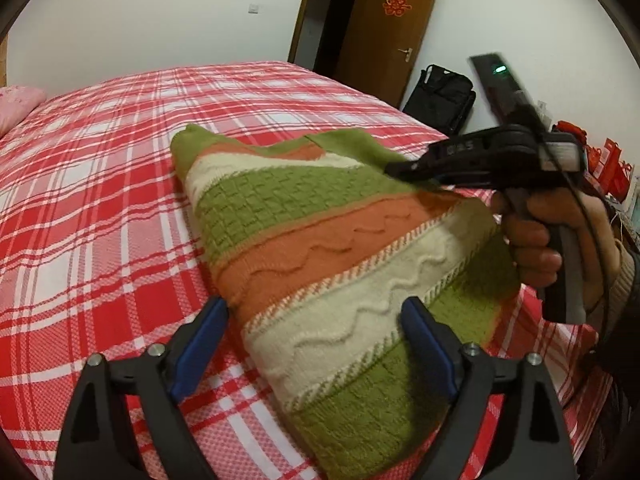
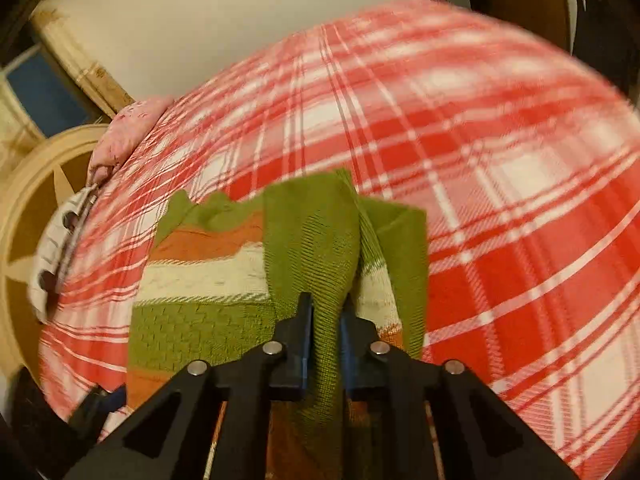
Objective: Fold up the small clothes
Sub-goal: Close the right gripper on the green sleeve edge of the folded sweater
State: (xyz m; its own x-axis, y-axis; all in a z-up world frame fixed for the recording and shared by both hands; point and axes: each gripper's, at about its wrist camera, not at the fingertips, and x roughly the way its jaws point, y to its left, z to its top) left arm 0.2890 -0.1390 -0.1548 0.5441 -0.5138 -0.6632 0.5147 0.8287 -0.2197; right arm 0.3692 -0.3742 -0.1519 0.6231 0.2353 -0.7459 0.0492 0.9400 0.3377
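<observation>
A small knitted sweater (image 1: pixel 320 248) with green, orange and cream stripes lies on a bed. My left gripper (image 1: pixel 314 312) is open, its blue-padded fingers (image 1: pixel 200 340) standing on either side of the sweater's near end without gripping it. My right gripper (image 2: pixel 326 308) is shut on a green fold of the sweater (image 2: pixel 316 240) and holds that edge lifted off the bed. In the left wrist view the right gripper (image 1: pixel 404 170) shows at the right, held by a hand, its tips on the sweater's far right edge.
The bed has a red and white plaid sheet (image 1: pixel 100 200). A pink pillow (image 1: pixel 16 104) lies at its far left corner. A brown door (image 1: pixel 384 28) and a black bag (image 1: pixel 440 96) stand beyond the bed. A round wooden frame (image 2: pixel 24 216) is at the bedside.
</observation>
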